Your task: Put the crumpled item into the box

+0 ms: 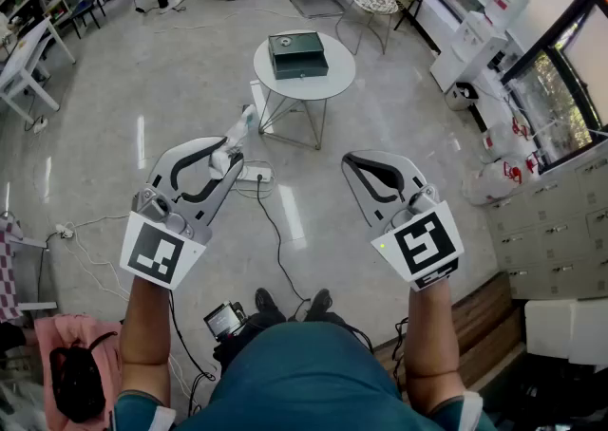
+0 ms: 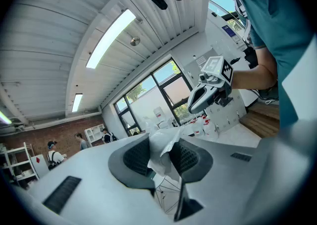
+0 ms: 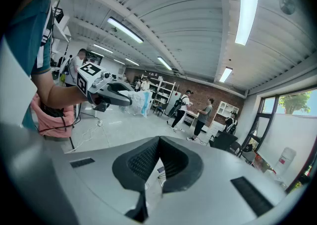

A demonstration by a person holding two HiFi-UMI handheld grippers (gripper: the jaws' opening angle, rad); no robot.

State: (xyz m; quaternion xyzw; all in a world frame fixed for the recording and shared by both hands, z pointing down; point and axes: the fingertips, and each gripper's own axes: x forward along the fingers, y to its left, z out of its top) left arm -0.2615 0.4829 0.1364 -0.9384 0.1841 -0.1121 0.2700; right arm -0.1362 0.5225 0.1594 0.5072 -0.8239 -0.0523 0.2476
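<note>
A crumpled white item with a blue edge (image 1: 237, 138) sits between the pads of my left gripper (image 1: 228, 158), which is shut on it. The left gripper view has this item (image 2: 163, 150) pinched between the two dark pads. The box (image 1: 297, 54) is dark green with its lid down. It stands on a small round white table (image 1: 334, 81) well ahead of both grippers. My right gripper (image 1: 350, 162) is held level with the left one, jaws shut with nothing between them (image 3: 159, 143). From the right gripper view, the left gripper (image 3: 112, 93) holds the item (image 3: 137, 101) up in the air.
A power strip and cables (image 1: 255, 173) lie on the floor between me and the table. A wire chair (image 1: 374, 5) stands behind the table. Grey cabinets (image 1: 556, 225) and white bags (image 1: 490, 178) line the right side. A pink bag (image 1: 76, 363) lies at lower left.
</note>
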